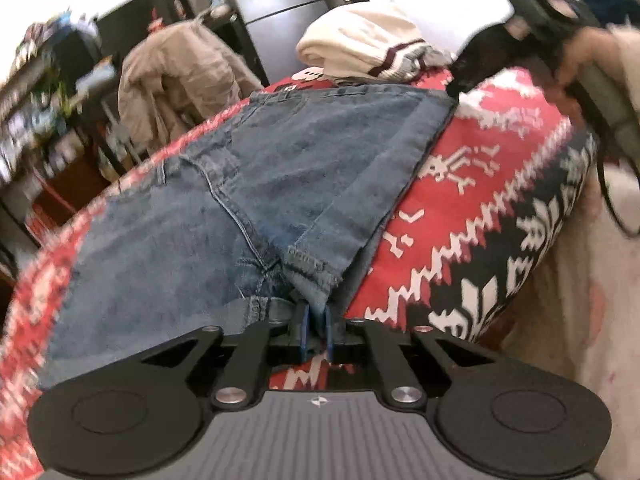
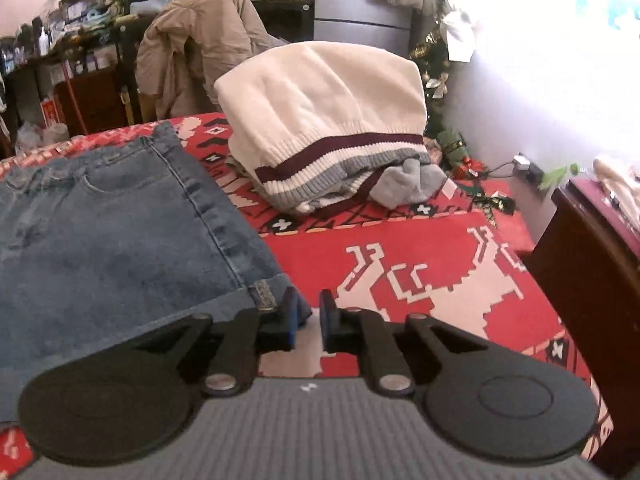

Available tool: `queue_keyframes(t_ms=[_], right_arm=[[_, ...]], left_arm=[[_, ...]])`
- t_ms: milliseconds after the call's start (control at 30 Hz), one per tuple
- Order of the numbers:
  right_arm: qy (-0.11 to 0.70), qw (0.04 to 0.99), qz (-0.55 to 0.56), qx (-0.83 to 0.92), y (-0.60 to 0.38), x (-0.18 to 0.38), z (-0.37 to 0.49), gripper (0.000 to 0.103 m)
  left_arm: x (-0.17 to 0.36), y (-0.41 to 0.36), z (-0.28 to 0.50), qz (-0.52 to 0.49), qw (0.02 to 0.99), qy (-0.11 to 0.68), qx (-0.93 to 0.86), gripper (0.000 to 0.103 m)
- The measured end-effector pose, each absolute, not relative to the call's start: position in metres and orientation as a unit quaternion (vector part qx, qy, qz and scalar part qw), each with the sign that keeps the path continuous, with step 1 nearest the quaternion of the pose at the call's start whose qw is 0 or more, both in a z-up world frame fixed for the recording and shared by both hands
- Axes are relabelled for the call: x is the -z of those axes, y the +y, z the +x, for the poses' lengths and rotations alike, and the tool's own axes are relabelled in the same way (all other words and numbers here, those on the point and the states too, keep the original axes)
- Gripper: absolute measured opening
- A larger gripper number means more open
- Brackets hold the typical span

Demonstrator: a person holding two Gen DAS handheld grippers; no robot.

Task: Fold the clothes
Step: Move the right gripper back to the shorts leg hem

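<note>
A pair of blue jeans [image 1: 248, 184] lies folded on a red patterned blanket [image 1: 472, 184]. My left gripper [image 1: 316, 330] is shut on a frayed hem of the jeans at their near edge. In the right wrist view the jeans [image 2: 112, 240] lie at the left, and my right gripper [image 2: 308, 320] sits just off their near right corner with a small gap between its pads and nothing in it. The right gripper also shows in the left wrist view [image 1: 460, 84] at the jeans' far right corner.
A folded white sweater with dark stripes [image 2: 328, 128] sits on a small pile on the blanket beyond the jeans. A beige jacket [image 2: 200, 44] hangs over a chair behind. A dark wooden cabinet [image 2: 592, 280] stands at the right. Cluttered shelves [image 2: 60, 40] line the back left.
</note>
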State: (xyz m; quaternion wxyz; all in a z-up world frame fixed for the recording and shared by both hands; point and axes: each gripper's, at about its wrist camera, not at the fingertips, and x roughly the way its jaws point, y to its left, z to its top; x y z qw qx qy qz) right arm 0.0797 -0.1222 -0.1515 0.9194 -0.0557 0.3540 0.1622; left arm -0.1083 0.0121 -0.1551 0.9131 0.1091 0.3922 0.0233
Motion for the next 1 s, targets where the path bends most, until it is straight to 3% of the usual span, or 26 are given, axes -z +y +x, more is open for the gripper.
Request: queue_keyframes(t_ms=[133,400,600,733,1000], right_arm=[[0.339,0.916,-0.023,-0.213,-0.124,0.129,0.049,0.017],[0.356,0.842,-0.018,-0.404,-0.044,0.12,-0.045,0.014],[0.376,0.834,-0.073,-0.398,-0.012,0.15,-0.06,0.011],[0.393,0.817,-0.103,-0.41,-0.018,0.148,-0.073,0.012],[0.351,0.824,-0.062,-0.441,-0.012,0.109,-0.103,0.015]], left_arm=[[0.146,0.028,-0.115,0.048,0.919,0.391,-0.013,0.014],[0.134,0.04,-0.122,-0.005,0.926,0.377,-0.01,0.014],[0.129,0.066,-0.137,-0.04,0.927,0.37,-0.046,0.014],[0.13,0.092,-0.14,-0.064,0.925,0.368,-0.069,0.014],[0.141,0.133,-0.146,-0.057,0.919,0.373,-0.115,0.014]])
